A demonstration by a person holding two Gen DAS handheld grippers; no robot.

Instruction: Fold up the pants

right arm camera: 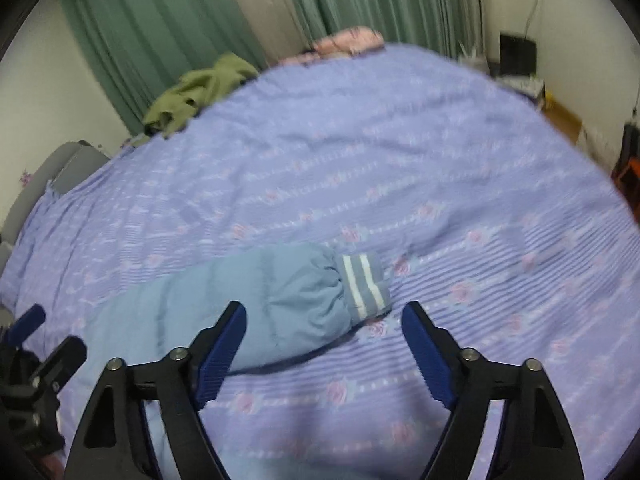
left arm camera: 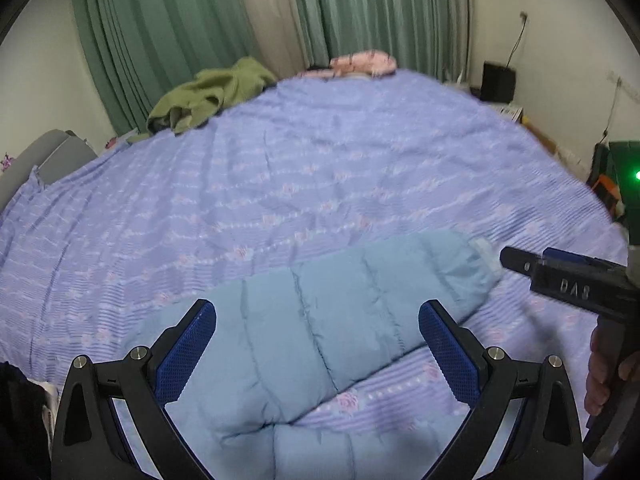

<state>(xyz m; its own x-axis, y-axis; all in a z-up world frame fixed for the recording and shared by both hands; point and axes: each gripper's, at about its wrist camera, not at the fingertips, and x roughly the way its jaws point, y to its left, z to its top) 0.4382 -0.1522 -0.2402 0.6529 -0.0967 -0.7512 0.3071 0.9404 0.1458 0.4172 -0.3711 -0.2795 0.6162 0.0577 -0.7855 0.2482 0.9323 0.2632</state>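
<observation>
Left wrist: left tool (left arm camera: 318, 354) spread wide above pants (left arm camera: 320, 320); right tool (right arm camera: 324, 354) spread, empty.

Green curtains (left arm camera: 168, 36) hang behind a bed (left arm camera: 320, 168) in lilac floral cover, white walls (left arm camera: 560, 40) beside.

The only lettering is embossed "DAS", seen mirrored, on the right gripper (left arm camera: 520, 262) beside the pants (left arm camera: 320, 320).
</observation>
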